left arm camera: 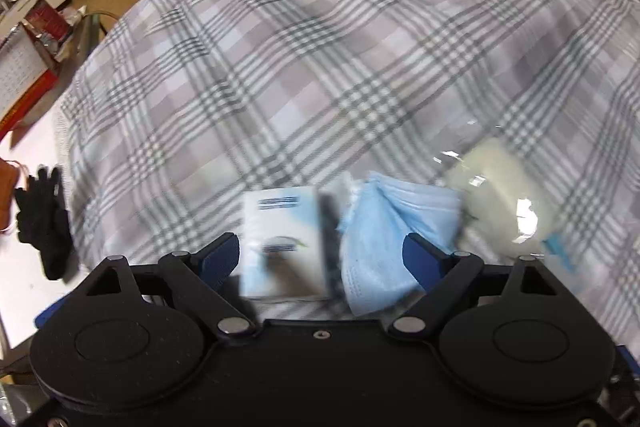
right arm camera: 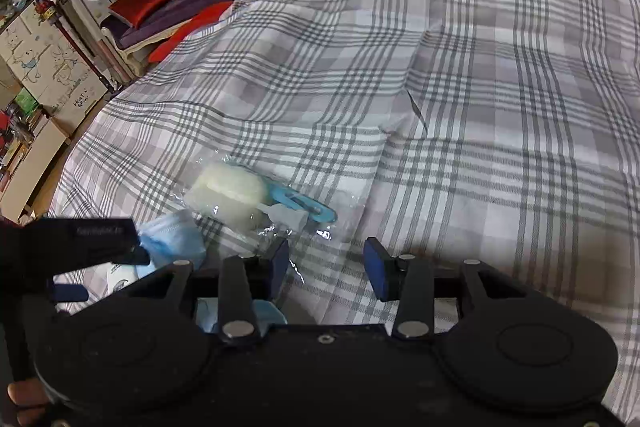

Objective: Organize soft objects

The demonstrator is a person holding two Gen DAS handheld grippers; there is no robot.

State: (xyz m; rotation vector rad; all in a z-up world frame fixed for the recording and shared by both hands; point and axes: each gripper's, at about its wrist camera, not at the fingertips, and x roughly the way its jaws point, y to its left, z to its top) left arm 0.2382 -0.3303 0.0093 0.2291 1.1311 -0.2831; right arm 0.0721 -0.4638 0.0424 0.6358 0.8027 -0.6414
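Your left gripper (left arm camera: 320, 259) gaping wide over blurred, probably blue masks (left arm camera: 394, 227) and white packet (left arm camera: 282, 247), right gripper (right arm camera: 326, 267) hanging open, empty, near bagged sponge (right arm camera: 228, 193), all lying at the plaid bedspread's (right arm camera: 480, 107) near edge.

Left tongs (left arm camera: 320, 255): matte black body, twin round housings, silver pivot pins, navy-blue finger pads (left arm camera: 222, 255) | Right tongs (right arm camera: 326, 267): same black build, blue pads (right arm camera: 376, 267), central screw | Bare fingertips at lower-left edge

On the bed (left arm camera: 320, 67) lie, left to right, a packet (left arm camera: 282, 247), masks (left arm camera: 392, 227) and a bagged sponge (left arm camera: 496, 195), side by side. Gloves (left arm camera: 42, 223) lie off its left edge.
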